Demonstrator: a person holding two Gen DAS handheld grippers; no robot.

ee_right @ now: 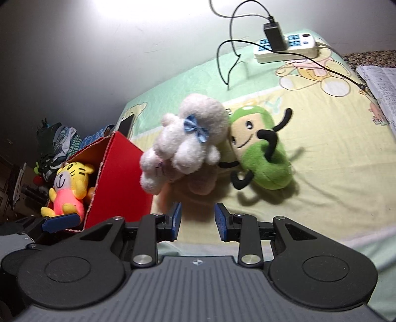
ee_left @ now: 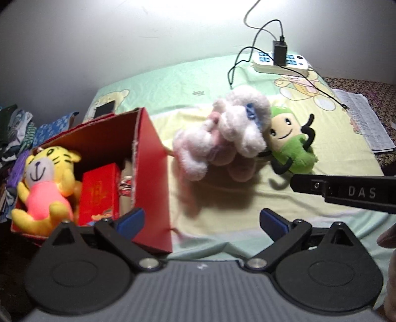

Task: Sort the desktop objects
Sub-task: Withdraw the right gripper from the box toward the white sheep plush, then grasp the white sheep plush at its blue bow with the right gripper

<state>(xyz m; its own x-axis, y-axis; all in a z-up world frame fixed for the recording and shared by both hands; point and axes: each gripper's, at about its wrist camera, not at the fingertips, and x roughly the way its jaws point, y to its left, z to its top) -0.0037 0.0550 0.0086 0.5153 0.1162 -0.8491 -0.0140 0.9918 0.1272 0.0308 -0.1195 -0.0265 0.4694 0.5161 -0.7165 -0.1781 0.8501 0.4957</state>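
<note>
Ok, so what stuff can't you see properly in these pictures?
- White fluffy toy: smeared by blur in the left wrist view, so its face is unreadable.
- Tiger toy: its bottom edge hides behind the left claw, left wrist view.
- Things beside the red packet: covered by the red box wall, left wrist view.
- Printed paper: writing too small, both views.

- You get strong glare on the wall (ee_right: 118,10) overhead; corners fall dark and curve.
- The white plush (ee_left: 222,133) smears with blur, shadowing the sheet (ee_left: 222,198) beneath it.
</note>
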